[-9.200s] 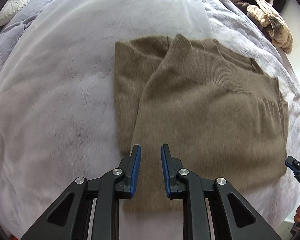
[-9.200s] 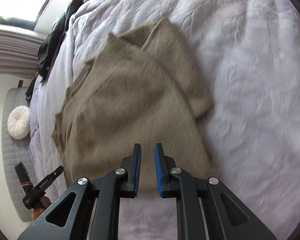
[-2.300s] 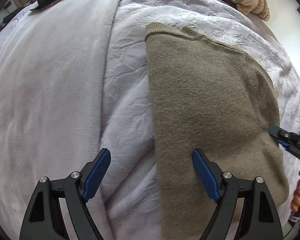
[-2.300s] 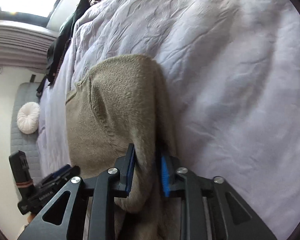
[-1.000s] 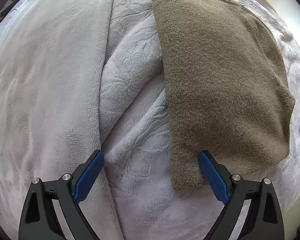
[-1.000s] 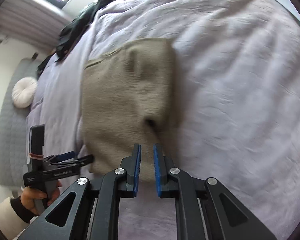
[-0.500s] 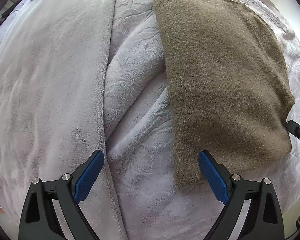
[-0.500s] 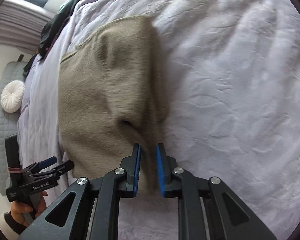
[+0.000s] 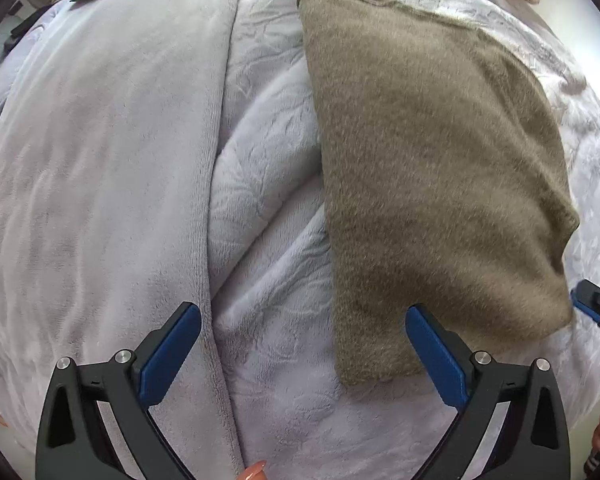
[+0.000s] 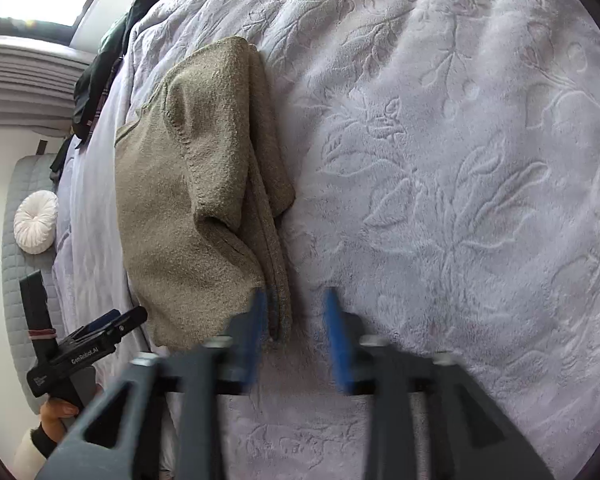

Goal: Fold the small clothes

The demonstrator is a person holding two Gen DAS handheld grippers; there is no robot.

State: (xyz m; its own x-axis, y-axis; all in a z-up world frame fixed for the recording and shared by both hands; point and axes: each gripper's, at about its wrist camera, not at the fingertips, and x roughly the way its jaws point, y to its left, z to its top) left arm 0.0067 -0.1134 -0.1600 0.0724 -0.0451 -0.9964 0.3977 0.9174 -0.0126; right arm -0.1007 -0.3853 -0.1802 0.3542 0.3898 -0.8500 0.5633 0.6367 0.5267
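Plush lilac bedding covers the bed: on the left a smooth fleece blanket (image 9: 100, 160) ends in a stitched hem, and beside it lies a coverlet (image 10: 460, 160) pressed with a raised leaf pattern. At far left in the right wrist view sit a round pleated white cushion (image 10: 36, 222) and a quilted grey panel. The left gripper (image 9: 302, 350) hovers low over the bedding, its jaws spread wide and empty, the right blue pad at the near edge of the sweater (image 9: 428, 160). That sweater, a fuzzy olive-brown knit, rests folded into a tapering oblong on the coverlet, its layered edges stacked along one side. The right gripper (image 10: 294, 338), motion-blurred, has its jaws moderately apart and empty, its left finger just beside the sweater's near corner.
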